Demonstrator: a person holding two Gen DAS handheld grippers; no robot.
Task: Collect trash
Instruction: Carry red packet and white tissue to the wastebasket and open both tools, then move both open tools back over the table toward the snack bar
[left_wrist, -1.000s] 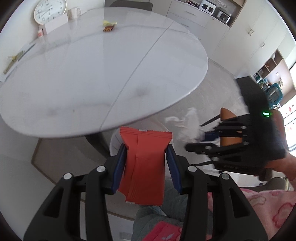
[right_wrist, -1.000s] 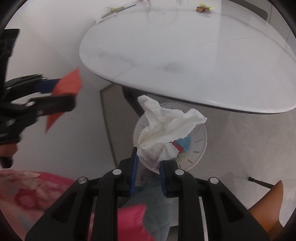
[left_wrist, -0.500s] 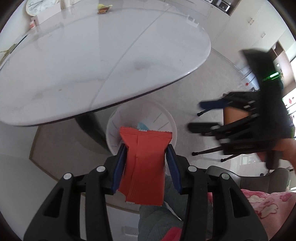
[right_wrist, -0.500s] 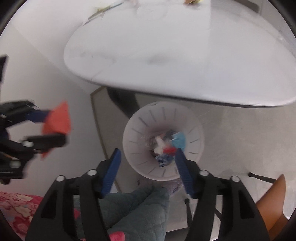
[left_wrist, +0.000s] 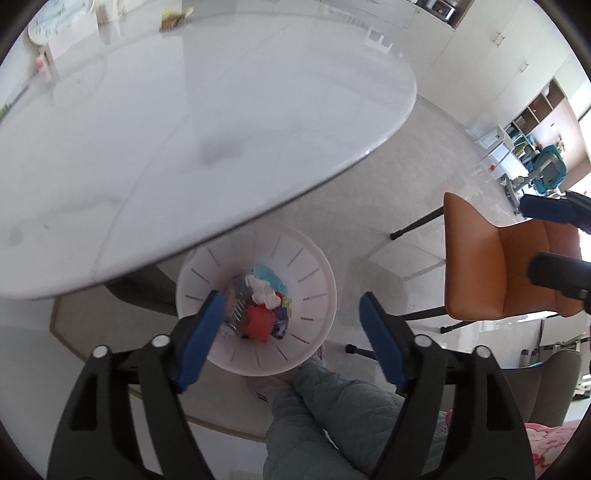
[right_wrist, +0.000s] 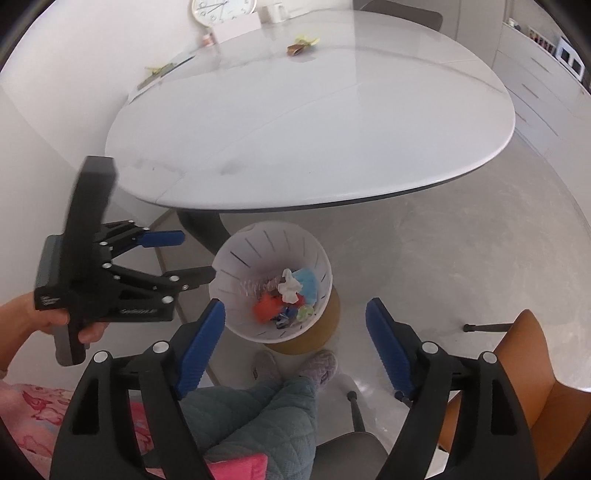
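Note:
A white slotted trash bin (left_wrist: 314, 266) stands on the floor under the table's edge; it also shows in the right wrist view (right_wrist: 325, 258). Inside lie the red wrapper (left_wrist: 258, 321), the white tissue (left_wrist: 263, 291) and other scraps; the wrapper (right_wrist: 266, 309) and tissue (right_wrist: 289, 286) show in the right wrist view too. My left gripper (left_wrist: 291, 332) is open and empty above the bin. My right gripper (right_wrist: 295, 341) is open and empty, above the bin's near side. The left gripper also appears in the right wrist view (right_wrist: 190, 254), left of the bin.
A white oval table (right_wrist: 332, 110) holds a small wrapper (right_wrist: 301, 45) at the far side, a green scrap (right_wrist: 157, 70), a clock (right_wrist: 221, 11) and a mug (right_wrist: 275, 13). An orange chair (left_wrist: 506, 266) stands right of the bin. The person's legs and slippers (right_wrist: 321, 363) are beside the bin.
My right gripper opened and dropped the tissue into the bin, then drew back. My left gripper moved over the bin, opened, and the red wrapper fell in.

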